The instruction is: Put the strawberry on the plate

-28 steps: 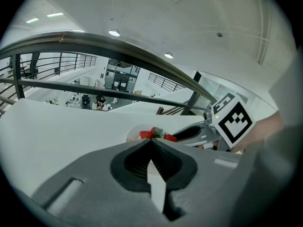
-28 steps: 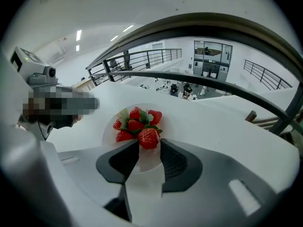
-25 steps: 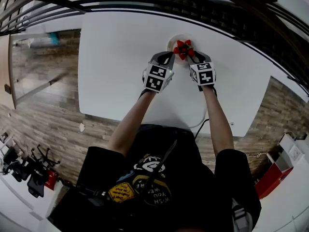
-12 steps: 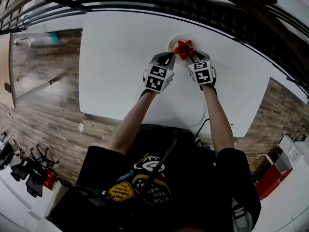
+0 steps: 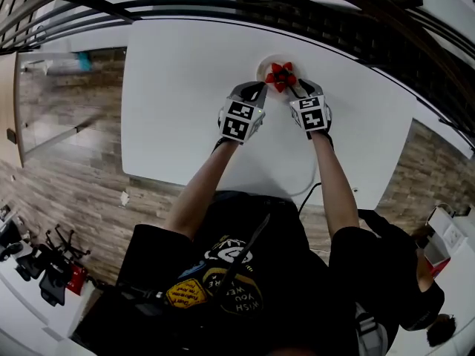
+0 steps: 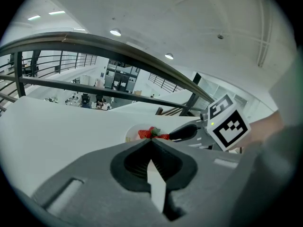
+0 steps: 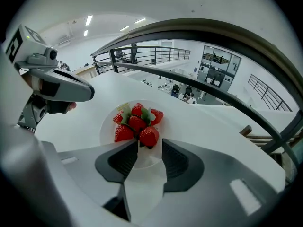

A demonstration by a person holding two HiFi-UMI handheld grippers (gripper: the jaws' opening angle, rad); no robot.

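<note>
A cluster of red strawberries with green leaves lies on a small white plate on the white table. My right gripper is at the plate's near edge. Its jaws are opening, and the nearest strawberry sits just beyond the tips with no pad pressing on it. My left gripper is shut with nothing in it, a short way left of the plate. In the head view, the left gripper and the right gripper flank the strawberries.
A dark railing runs along the table's far side. The table's near edge is close to my body, and a thin white cable curves there. Another person stands at the lower right on the wooden floor.
The strawberry by the right gripper's tips now lies with the cluster on the plate. Both grippers have hardly shifted. A person has come into view at the lower right.
</note>
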